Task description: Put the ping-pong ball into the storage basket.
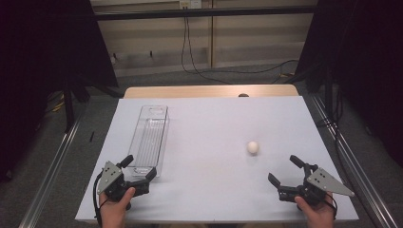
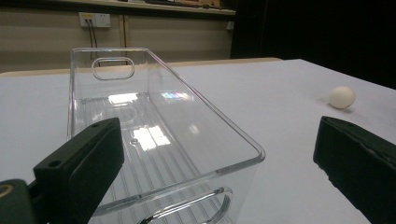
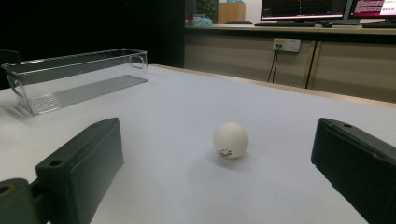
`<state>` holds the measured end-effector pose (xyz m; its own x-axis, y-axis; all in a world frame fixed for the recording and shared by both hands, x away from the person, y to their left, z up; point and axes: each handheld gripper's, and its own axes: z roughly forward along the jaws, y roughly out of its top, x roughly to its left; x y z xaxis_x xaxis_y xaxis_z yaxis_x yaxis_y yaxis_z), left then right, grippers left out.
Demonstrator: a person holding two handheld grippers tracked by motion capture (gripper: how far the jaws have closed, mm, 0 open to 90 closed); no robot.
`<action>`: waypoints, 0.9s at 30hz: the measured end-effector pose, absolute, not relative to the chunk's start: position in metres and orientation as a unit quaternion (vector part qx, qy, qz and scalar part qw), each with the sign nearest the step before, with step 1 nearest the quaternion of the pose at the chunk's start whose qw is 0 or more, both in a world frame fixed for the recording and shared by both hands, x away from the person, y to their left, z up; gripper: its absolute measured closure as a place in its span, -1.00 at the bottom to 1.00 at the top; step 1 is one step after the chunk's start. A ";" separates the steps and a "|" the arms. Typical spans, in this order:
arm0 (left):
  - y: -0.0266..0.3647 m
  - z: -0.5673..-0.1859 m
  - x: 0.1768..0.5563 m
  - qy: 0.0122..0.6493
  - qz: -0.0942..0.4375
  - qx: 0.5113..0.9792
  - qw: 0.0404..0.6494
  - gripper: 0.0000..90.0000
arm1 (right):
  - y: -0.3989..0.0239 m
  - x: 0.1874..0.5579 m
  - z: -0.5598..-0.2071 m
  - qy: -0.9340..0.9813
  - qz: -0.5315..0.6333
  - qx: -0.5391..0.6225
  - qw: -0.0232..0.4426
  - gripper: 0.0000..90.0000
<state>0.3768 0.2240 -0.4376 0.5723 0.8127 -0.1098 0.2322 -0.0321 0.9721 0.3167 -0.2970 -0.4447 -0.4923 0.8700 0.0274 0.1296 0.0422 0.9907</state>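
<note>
High view: the worktop (image 1: pixel 214 190) is covered in a plain white sheet, with a strip of bare wood showing along its far edge. On its left half lies a long clear plastic bin (image 1: pixel 149 137), open side up, running lengthwise from near the person toward the far edge; it has a cut-out handle at each end and nothing inside it. The left hand-held gripper (image 1: pixel 140 168) sits at the bin's near end with its jaws spread wide — one jaw on each side of that end, and in the left gripper view they stand clear of the plastic, gripping nothing. The right hand-held gripper (image 1: pixel 286 171) rests low at the near right part of the worktop, jaws also wide apart and empty. A small white ball (image 1: pixel 253 147) lies on the sheet just beyond the right gripper, well apart from the bin — in the right gripper view it sits between the two jaws but farther off, with a small dark mark near its base.
</note>
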 end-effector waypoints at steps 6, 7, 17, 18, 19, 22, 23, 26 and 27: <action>0.223 -0.437 0.376 0.386 0.254 0.678 0.572 -0.96 | -0.297 0.317 -0.445 0.649 0.574 0.385 0.320 -0.96; 0.223 -0.437 0.376 0.386 0.254 0.678 0.572 -0.96 | -0.297 0.317 -0.445 0.649 0.574 0.385 0.320 -0.96; 0.219 -0.435 0.375 0.382 0.250 0.677 0.577 -0.96 | -0.296 0.316 -0.443 0.646 0.575 0.387 0.321 -0.96; 0.218 -0.434 0.375 0.380 0.250 0.679 0.576 -0.96 | -0.296 0.316 -0.444 0.648 0.572 0.386 0.322 -0.97; 0.217 -0.434 0.375 0.381 0.247 0.676 0.580 -0.96 | -0.296 0.316 -0.444 0.648 0.572 0.386 0.322 -0.97; 0.215 -0.432 0.375 0.377 0.249 0.678 0.580 -0.96 | -0.296 0.317 -0.444 0.649 0.572 0.387 0.321 -0.97; 0.214 -0.431 0.376 0.380 0.248 0.675 0.583 -0.96 | -0.296 0.317 -0.444 0.649 0.572 0.387 0.321 -0.97; 0.210 -0.430 0.376 0.374 0.247 0.679 0.582 -0.96 | -0.295 0.317 -0.444 0.652 0.569 0.387 0.319 -0.97; 0.210 -0.430 0.376 0.374 0.247 0.679 0.582 -0.96 | -0.295 0.317 -0.444 0.652 0.569 0.387 0.319 -0.97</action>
